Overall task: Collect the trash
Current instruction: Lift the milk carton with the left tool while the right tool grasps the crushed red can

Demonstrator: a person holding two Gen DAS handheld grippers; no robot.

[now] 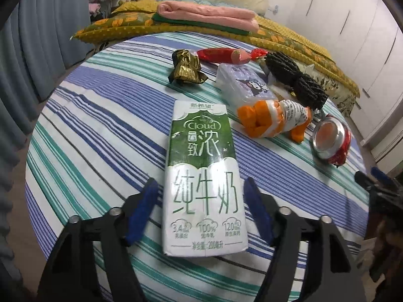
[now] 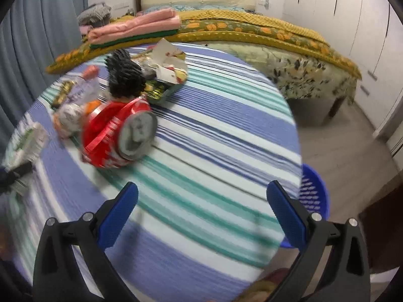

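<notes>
Left gripper (image 1: 201, 211) open, blue pads either side of the milk carton (image 1: 204, 176), small gap each side, not clamped. Carton lies flat on the striped tablecloth (image 1: 100, 125), glossy green-white box. Ahead-left of it: crumpled gold foil wrapper (image 1: 186, 68). Ahead-right: red sausage pack (image 1: 224, 55), clear plastic box (image 1: 244, 85), black knitted bundle (image 1: 294, 78), orange-white wrapper (image 1: 274, 120), crushed red can (image 1: 332, 141).

Right gripper (image 2: 201, 211) open, holding nothing, over bare cloth. Can ahead-left, blurred. Blue perforated basket (image 2: 314, 191) right, beyond the table edge.
</notes>
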